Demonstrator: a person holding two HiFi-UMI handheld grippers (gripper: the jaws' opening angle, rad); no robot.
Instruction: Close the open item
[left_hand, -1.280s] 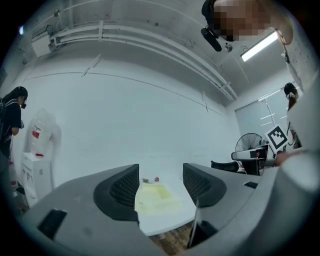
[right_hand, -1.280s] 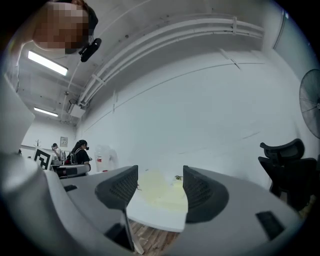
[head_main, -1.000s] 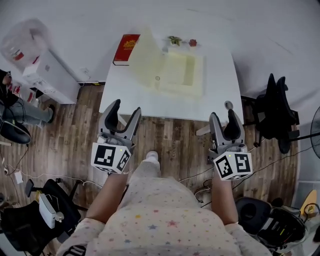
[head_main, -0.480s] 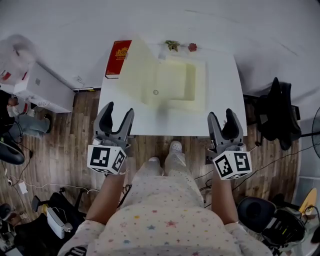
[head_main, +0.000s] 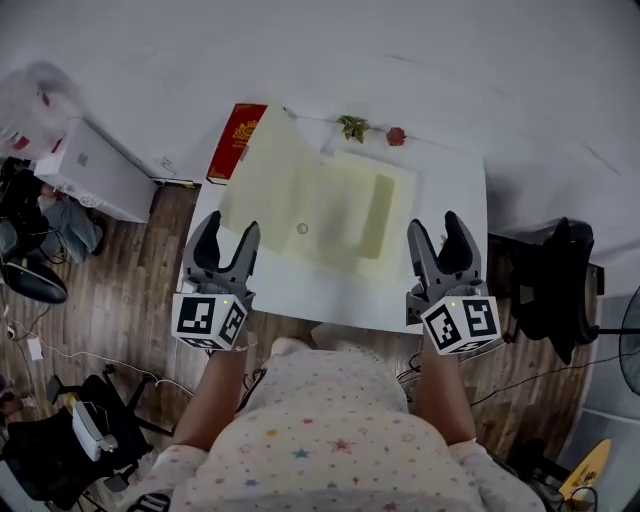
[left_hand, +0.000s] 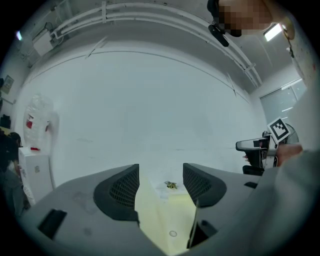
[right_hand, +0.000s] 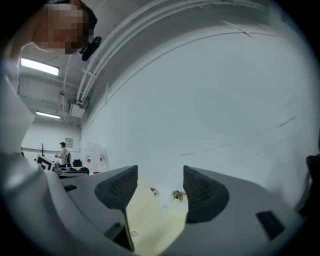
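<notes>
A pale yellow box (head_main: 362, 215) lies open on the white table (head_main: 445, 290), its lid (head_main: 262, 185) tilted up and out to the left, with a small round snap on it. My left gripper (head_main: 228, 236) is open over the table's front left edge, just short of the lid. My right gripper (head_main: 433, 232) is open at the front right, beside the box's right side. Neither touches the box. The left gripper view shows the box (left_hand: 167, 225) between and beyond the open jaws (left_hand: 161, 182). The right gripper view shows the same box (right_hand: 152, 225) past its open jaws (right_hand: 160, 182).
A red book (head_main: 236, 140) lies at the table's back left corner. A small plant (head_main: 352, 127) and a red flower (head_main: 397, 136) sit at the back edge. A white cabinet (head_main: 90, 165) stands left of the table, a black chair (head_main: 555, 285) right.
The person has stepped up to the table. Both grippers, still open, have gone from over the wood floor to the table's front edge on either side of the box.
</notes>
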